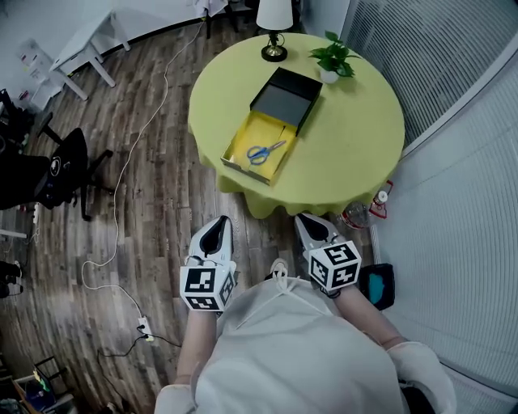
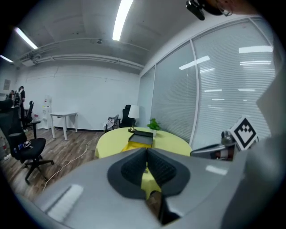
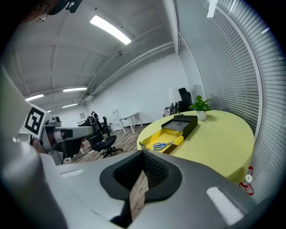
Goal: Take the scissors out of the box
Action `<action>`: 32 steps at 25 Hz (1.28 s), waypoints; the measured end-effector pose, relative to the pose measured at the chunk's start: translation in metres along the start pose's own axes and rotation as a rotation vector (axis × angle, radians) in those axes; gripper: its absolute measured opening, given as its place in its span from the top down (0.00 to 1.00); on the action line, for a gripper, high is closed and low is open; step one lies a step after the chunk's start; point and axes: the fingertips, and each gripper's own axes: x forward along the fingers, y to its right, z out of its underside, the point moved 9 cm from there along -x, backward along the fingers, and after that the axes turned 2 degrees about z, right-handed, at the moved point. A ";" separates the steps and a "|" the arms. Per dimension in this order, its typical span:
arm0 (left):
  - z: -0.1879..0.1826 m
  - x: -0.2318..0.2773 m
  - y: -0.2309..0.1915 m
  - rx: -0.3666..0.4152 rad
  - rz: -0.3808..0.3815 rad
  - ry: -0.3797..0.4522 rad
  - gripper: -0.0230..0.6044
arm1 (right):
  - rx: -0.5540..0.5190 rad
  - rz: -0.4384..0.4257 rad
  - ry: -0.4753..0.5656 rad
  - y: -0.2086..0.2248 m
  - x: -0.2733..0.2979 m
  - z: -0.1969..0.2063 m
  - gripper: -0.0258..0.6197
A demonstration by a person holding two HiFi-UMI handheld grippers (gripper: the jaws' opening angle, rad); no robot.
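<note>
Blue-handled scissors point(image 1: 265, 151) lie in an open yellow box point(image 1: 239, 132) on a round yellow-green table point(image 1: 356, 137); the box's black lid point(image 1: 287, 95) lies against its far end. My left gripper point(image 1: 214, 230) and right gripper point(image 1: 312, 225) hang side by side over the wooden floor, short of the table's near edge, both pointing toward it. Both are shut with nothing held. The right gripper view shows its gripper point(image 3: 143, 153), the scissors point(image 3: 163, 144) and the box point(image 3: 149, 142) ahead. From the left gripper point(image 2: 146, 150) I see the box point(image 2: 140, 139), but not the scissors.
A lamp point(image 1: 274, 24) and a potted plant point(image 1: 333, 57) stand at the table's far side. A white cable point(image 1: 121, 178) runs along the floor to a power strip point(image 1: 146, 329). A black office chair point(image 1: 65, 170) is at left; a blind-covered glass wall point(image 1: 461, 121) curves along the right.
</note>
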 end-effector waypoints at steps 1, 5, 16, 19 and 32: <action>-0.005 0.017 0.001 0.012 0.016 -0.014 0.95 | 0.006 0.007 -0.002 0.011 0.006 -0.005 0.96; -0.024 0.075 0.009 0.063 0.080 -0.051 0.95 | 0.041 0.042 -0.001 0.047 0.021 -0.020 0.96; -0.036 0.188 0.006 0.124 0.225 -0.163 0.95 | 0.143 0.233 0.035 0.104 0.035 -0.037 0.96; -0.042 0.218 -0.005 0.144 0.280 -0.183 0.95 | 0.171 0.304 0.056 0.111 0.043 -0.041 0.96; -0.040 0.329 -0.063 0.283 0.586 -0.423 0.95 | 0.302 0.564 0.058 0.084 0.117 -0.078 0.96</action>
